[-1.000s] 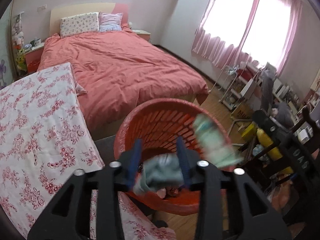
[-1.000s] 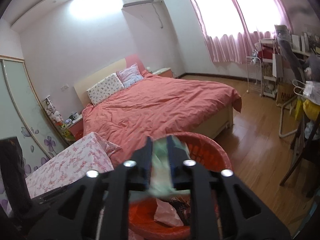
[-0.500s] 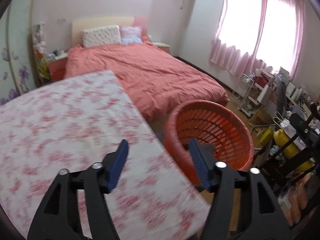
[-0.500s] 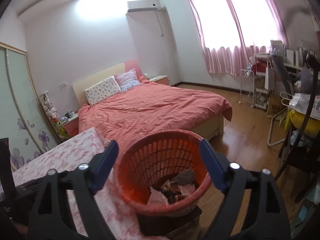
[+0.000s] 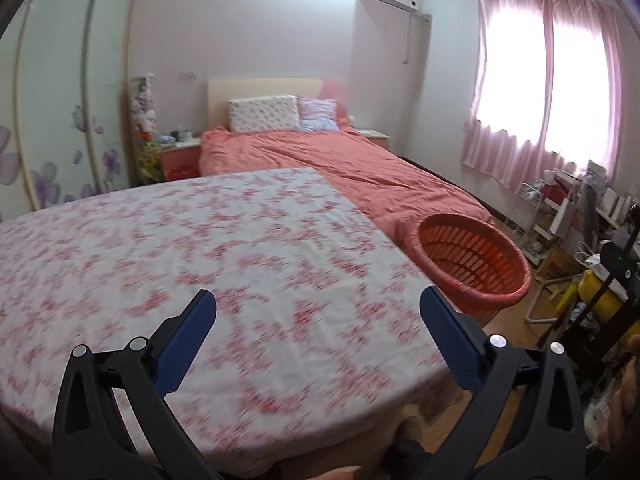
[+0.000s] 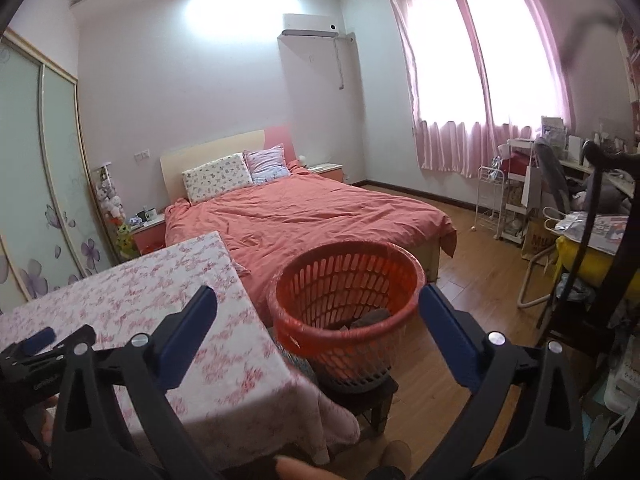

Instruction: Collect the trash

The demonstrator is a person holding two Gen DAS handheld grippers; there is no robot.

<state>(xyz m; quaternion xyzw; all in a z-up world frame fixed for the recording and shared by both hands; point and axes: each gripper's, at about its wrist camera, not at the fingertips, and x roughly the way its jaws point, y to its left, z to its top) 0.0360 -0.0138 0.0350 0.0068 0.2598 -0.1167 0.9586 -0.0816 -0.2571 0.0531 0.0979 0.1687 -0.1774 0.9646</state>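
Observation:
An orange slatted basket stands on a dark stool just past the table's right edge, with crumpled trash lying in its bottom. My right gripper hovers in front of the basket, jaws opening wide, nothing between them. In the left wrist view the basket sits at the right. My left gripper hangs over the floral tablecloth, jaws opening, also with nothing between them. The left gripper shows at the lower left of the right wrist view.
A bed with a coral cover lies behind the table and basket. Wardrobe doors line the left wall. Carts, a desk and a black chair frame crowd the right side. A wooden floor runs between bed and clutter.
Both grippers let go of crumpled trash over the basket and their jaws spread wide. Both have drawn back from it, the left swinging left over the table.

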